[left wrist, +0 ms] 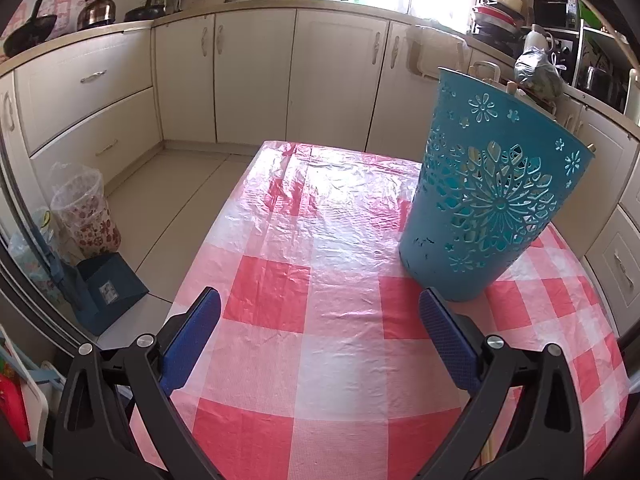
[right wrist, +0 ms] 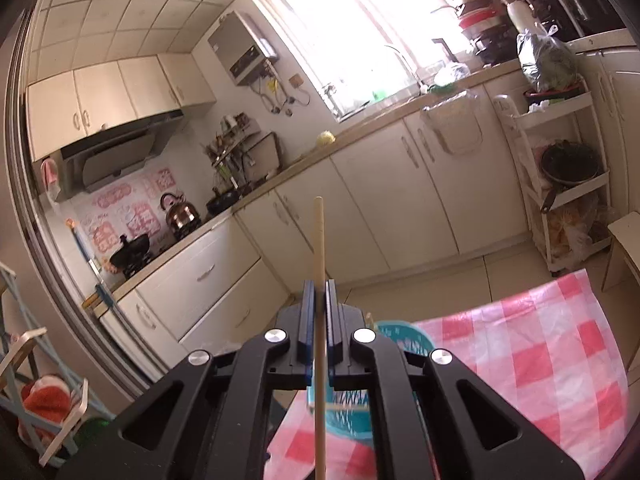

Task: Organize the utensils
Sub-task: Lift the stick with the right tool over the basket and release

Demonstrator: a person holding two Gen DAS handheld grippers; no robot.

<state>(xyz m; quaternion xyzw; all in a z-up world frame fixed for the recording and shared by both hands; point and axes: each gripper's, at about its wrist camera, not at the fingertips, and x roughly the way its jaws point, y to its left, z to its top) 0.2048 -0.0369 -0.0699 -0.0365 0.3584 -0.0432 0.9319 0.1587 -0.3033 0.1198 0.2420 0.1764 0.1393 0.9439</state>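
A teal cut-out plastic holder (left wrist: 480, 200) stands on the red-and-white checked tablecloth (left wrist: 320, 320), with thin wooden stick ends showing above its rim. My left gripper (left wrist: 320, 300) is open low over the cloth, its right pad (left wrist: 448, 340) close to the holder's base. My right gripper (right wrist: 319, 286) is shut on a wooden chopstick (right wrist: 319, 240) that stands upright between the pads. It is held high above the table, and the teal holder (right wrist: 396, 334) shows below it, partly hidden by the gripper body.
Cream kitchen cabinets (left wrist: 256, 76) line the far walls under a countertop with a kettle (left wrist: 96, 10) and pans. A lined floral bin (left wrist: 86, 216) and a blue dustpan (left wrist: 108, 288) sit on the floor left of the table. A white shelf trolley (right wrist: 560, 184) stands beyond the table.
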